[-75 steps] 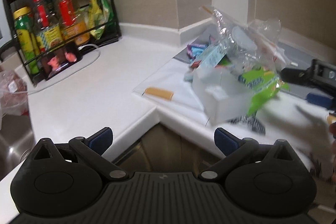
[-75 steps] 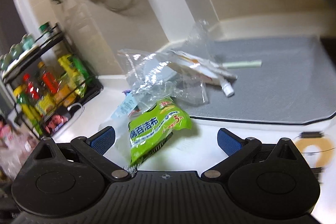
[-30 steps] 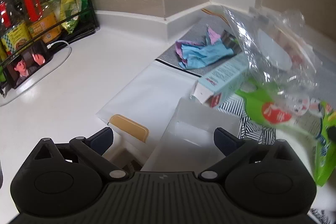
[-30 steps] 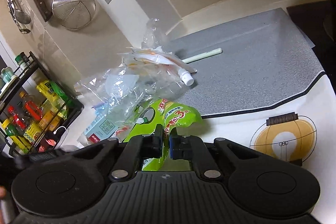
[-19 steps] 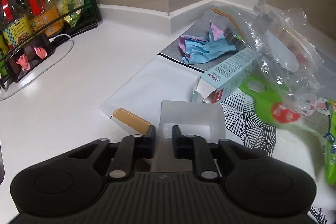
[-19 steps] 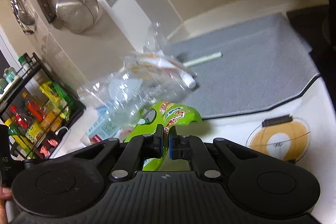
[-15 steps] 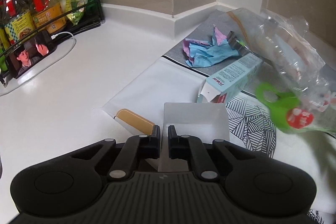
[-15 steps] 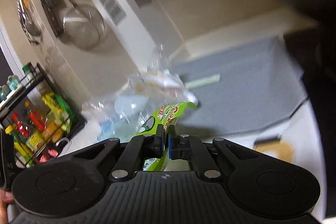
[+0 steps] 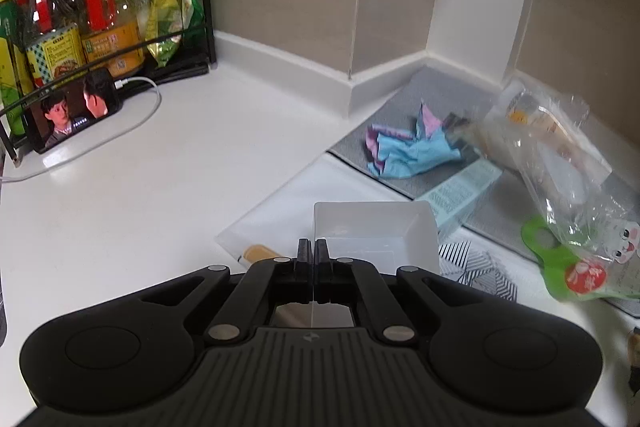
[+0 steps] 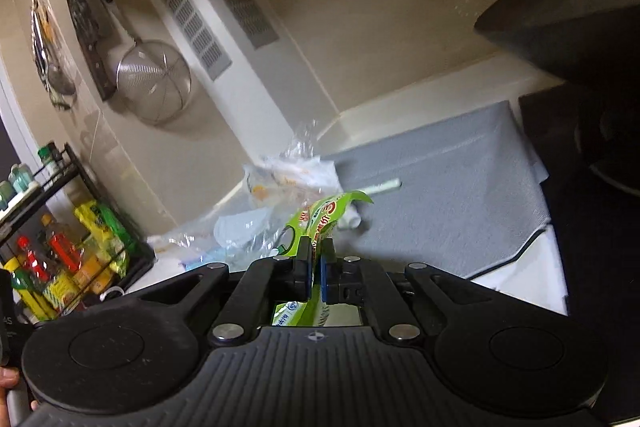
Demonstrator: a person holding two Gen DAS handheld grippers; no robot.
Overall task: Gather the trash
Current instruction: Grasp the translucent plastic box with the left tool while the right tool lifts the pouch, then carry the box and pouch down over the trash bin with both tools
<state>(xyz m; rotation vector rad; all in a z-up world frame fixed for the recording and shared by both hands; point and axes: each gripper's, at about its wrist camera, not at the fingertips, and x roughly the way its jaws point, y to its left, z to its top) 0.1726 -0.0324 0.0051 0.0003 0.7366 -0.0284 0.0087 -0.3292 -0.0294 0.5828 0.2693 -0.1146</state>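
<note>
Trash is spread over the far right part of the white counter point(image 9: 160, 187), and both grippers already have a piece. The left gripper point(image 9: 311, 255) has its jaws pinched together on the near rim of a translucent plastic tray point(image 9: 372, 231), which looks lifted off the surface. The right gripper point(image 10: 316, 259) is clamped on a green wrapper point(image 10: 320, 215), held up above the pile.

From what shows, the job seems only started: two pieces are in hand, and several lie loose. A crumpled clear bag point(image 9: 552, 147) sits at the right, a blue and pink paper wad point(image 9: 408, 147) rests on the grey mat point(image 9: 440, 95), and a pale blue carton point(image 9: 460, 195) lies just beside the tray. A pale green stick point(image 10: 384, 185) lies farther back on the mat. No bin shows in either view, so I can't tell where the pieces should go.

At the far left a black wire rack point(image 9: 200, 7) holds bottles and packets, with a phone point(image 9: 72, 115) propped against it, its screen lit. A metal strainer point(image 10: 154, 87) hangs on the wall, and a dark pan point(image 10: 572, 27) looms at the right.
</note>
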